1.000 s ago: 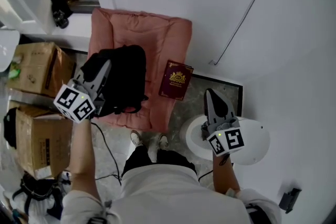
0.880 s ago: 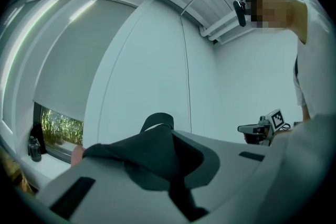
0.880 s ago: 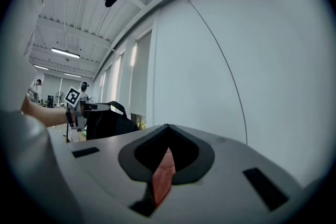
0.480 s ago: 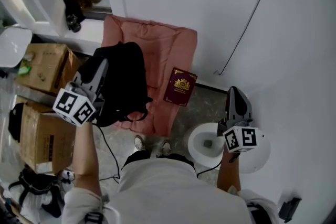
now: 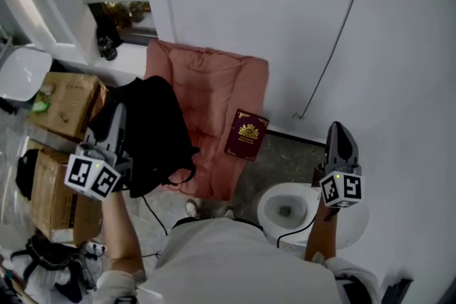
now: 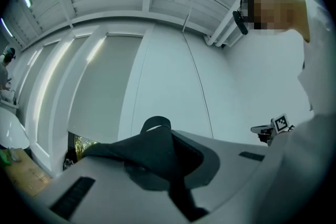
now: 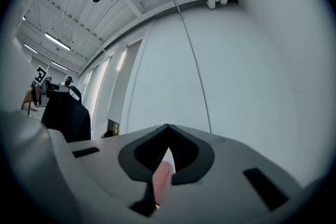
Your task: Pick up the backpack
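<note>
The black backpack (image 5: 153, 135) hangs from my left gripper (image 5: 117, 114), clear of the pink cushion (image 5: 217, 92) and just left of it. In the left gripper view the jaws are shut on the backpack's black top strap (image 6: 156, 124), with black fabric bunched between them. My right gripper (image 5: 340, 129) is held up near the white wall at the right, jaws shut with their tips together (image 7: 167, 126) and nothing held. The right gripper view also shows the backpack (image 7: 65, 113) hanging at its far left.
A maroon book (image 5: 246, 134) lies at the cushion's right edge. A white round bin (image 5: 285, 207) stands on the floor below my right hand. Cardboard boxes (image 5: 65, 102) and another one (image 5: 51, 190) crowd the left side. A thin cable (image 5: 335, 46) runs down the wall.
My left gripper has risen and drawn left with the backpack, lifting it off the cushion. The right gripper has risen and swung right toward the wall.
</note>
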A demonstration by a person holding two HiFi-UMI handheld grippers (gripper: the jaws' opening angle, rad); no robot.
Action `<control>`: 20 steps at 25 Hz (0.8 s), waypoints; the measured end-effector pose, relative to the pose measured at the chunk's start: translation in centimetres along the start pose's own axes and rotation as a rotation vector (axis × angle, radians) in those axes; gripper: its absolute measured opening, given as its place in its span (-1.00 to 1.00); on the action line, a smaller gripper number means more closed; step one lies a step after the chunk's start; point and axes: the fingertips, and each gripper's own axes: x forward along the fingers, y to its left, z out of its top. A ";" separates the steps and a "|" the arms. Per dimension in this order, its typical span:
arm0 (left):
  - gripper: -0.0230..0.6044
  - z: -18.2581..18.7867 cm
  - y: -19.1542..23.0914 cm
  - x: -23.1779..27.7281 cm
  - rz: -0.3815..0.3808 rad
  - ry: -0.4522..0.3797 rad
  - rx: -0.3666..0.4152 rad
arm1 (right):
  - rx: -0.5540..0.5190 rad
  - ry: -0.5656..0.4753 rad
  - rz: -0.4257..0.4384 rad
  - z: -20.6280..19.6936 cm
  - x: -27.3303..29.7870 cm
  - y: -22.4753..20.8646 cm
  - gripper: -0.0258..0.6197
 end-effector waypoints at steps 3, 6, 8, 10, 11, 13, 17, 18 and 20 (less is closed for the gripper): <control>-0.88 0.9 -0.2 -1.3 0.030 -0.010 0.002 | -0.019 -0.016 -0.019 0.8 0.3 -1.0 -0.86; -0.88 1.8 -0.1 -3.2 0.076 -0.023 -0.002 | -0.036 -0.031 -0.036 1.9 0.3 -1.7 -0.86; -0.88 2.3 0.1 -4.4 0.108 -0.038 0.002 | -0.036 -0.043 -0.047 2.4 0.3 -2.1 -0.86; -0.88 2.7 0.4 -5.2 0.130 -0.051 0.012 | -0.029 -0.048 -0.059 2.5 -0.1 -2.4 -0.86; -0.88 2.8 0.6 -5.5 0.140 -0.053 0.014 | -0.022 -0.047 -0.066 2.5 -0.3 -2.4 -0.86; -0.88 3.0 0.9 -6.3 0.160 -0.056 0.016 | -0.011 -0.037 -0.077 2.3 -0.8 -2.1 -0.86; -0.88 3.2 1.4 -8.6 0.204 -0.069 0.017 | -0.046 0.021 -0.092 1.2 -2.1 -1.5 -0.86; -0.88 3.2 1.3 -9.1 0.212 -0.069 0.018 | -0.051 0.036 -0.096 1.0 -2.5 -1.7 -0.86; -0.88 3.3 1.3 -9.9 0.222 -0.070 0.023 | -0.049 0.047 -0.114 1.1 -3.3 -2.2 -0.86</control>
